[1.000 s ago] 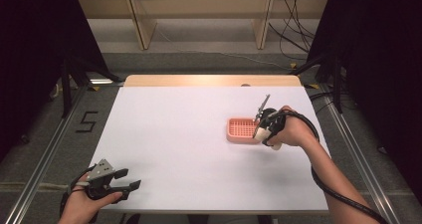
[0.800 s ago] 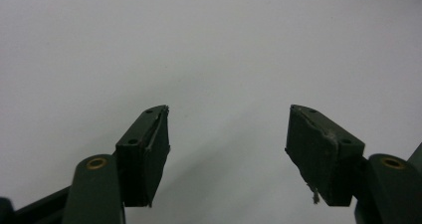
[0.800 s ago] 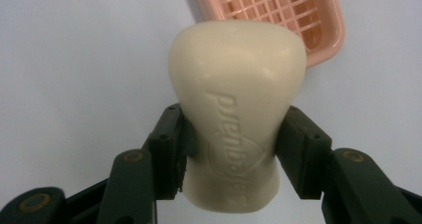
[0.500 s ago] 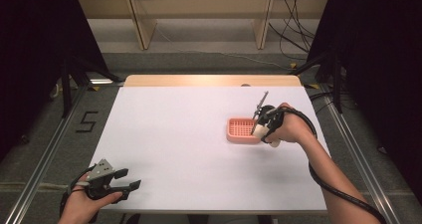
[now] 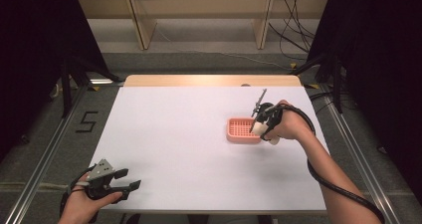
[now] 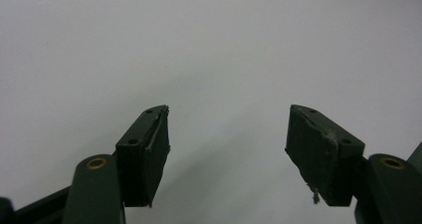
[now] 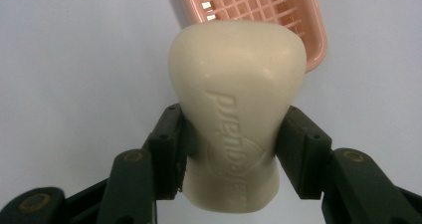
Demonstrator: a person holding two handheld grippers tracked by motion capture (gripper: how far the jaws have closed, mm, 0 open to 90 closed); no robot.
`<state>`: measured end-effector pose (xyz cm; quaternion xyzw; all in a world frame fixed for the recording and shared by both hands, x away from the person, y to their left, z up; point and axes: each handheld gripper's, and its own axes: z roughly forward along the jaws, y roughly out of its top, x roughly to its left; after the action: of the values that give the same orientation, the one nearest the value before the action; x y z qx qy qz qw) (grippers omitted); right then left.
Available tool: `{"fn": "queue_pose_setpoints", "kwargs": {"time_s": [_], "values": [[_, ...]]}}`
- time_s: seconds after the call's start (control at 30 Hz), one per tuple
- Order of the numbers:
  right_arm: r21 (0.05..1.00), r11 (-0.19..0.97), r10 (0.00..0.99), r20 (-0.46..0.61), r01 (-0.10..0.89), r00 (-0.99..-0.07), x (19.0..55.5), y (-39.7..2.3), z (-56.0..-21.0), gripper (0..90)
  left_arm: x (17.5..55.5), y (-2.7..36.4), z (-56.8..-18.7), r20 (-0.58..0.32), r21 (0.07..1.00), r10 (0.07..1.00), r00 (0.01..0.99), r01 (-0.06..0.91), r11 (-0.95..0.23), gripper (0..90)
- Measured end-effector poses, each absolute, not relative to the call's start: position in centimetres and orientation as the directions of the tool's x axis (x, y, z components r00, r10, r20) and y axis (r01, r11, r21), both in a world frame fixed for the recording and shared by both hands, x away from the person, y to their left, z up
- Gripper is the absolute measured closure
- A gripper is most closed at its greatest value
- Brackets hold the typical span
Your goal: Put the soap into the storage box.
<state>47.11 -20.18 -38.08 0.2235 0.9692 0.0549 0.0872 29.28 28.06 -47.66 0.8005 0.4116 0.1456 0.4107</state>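
The soap (image 7: 236, 129) is a cream, rounded bar — embossed lettering runs along its face, too unclear to read. The right claw (image 7: 234, 159) is clamped on its sides, just before the pink tray (image 7: 308, 20). The left claw (image 6: 226, 149) stands apart over bare tabletop (image 6: 209, 45).

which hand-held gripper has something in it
The right hand-held gripper: it is shut on the soap. The left one is open, nothing between.

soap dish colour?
Pink, with a grid-pattern bottom. The soap dish shows best in the right gripper view, just beyond the cream soap bar.
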Motion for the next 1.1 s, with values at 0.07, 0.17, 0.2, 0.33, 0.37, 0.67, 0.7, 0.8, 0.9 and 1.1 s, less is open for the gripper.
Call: {"fn": "queue_pose_setpoints", "kwargs": {"time_s": [0.07,0.17,0.2,0.33,0.37,0.67,0.7,0.8,0.9,1.1], "values": [[0.14,0.892,0.448,-0.146,0.43,-0.882,47.2,-20.1,-38.0,50.4,29.3,28.1,-47.6,-0.106,0.771,0.776,0.622,0.544,-0.331,32.9],[0.144,0.884,0.463,-0.148,0.444,-0.874,47.1,-20.0,-37.9,50.5,29.2,28.0,-47.7,-0.12,0.779,0.782,0.611,0.547,-0.307,33.0],[0.148,0.892,0.447,-0.149,0.427,-0.882,47.3,-20.0,-38.0,50.5,29.2,27.9,-47.7,-0.12,0.783,0.785,0.608,0.543,-0.301,32.9],[0.138,0.888,0.457,-0.153,0.438,-0.877,47.4,-19.9,-37.9,50.5,29.2,28.0,-47.7,-0.12,0.779,0.782,0.612,0.546,-0.308,32.9],[0.15,0.894,0.442,-0.154,0.422,-0.883,47.6,-19.9,-37.9,50.5,29.3,28.1,-47.7,-0.104,0.779,0.78,0.617,0.539,-0.322,32.9],[0.154,0.892,0.447,-0.152,0.425,-0.882,47.8,-19.4,-37.9,50.5,29.2,28.0,-47.7,-0.118,0.782,0.785,0.609,0.544,-0.304,32.9],[0.154,0.892,0.447,-0.152,0.425,-0.882,47.8,-19.4,-37.9,50.5,29.2,28.0,-47.7,-0.118,0.782,0.785,0.609,0.544,-0.304,32.9],[0.153,0.888,0.455,-0.155,0.433,-0.877,47.9,-19.3,-37.9,50.5,29.3,27.9,-47.7,-0.118,0.786,0.784,0.609,0.541,-0.301,32.9],[0.146,0.888,0.455,-0.156,0.435,-0.877,48.0,-19.1,-37.9,50.5,29.3,28.0,-47.6,-0.12,0.778,0.781,0.613,0.546,-0.31,32.9],[0.149,0.899,0.432,-0.16,0.411,-0.887,48.3,-18.9,-37.8,50.5,29.3,28.0,-47.6,-0.116,0.777,0.779,0.616,0.545,-0.315,33.0]]}}
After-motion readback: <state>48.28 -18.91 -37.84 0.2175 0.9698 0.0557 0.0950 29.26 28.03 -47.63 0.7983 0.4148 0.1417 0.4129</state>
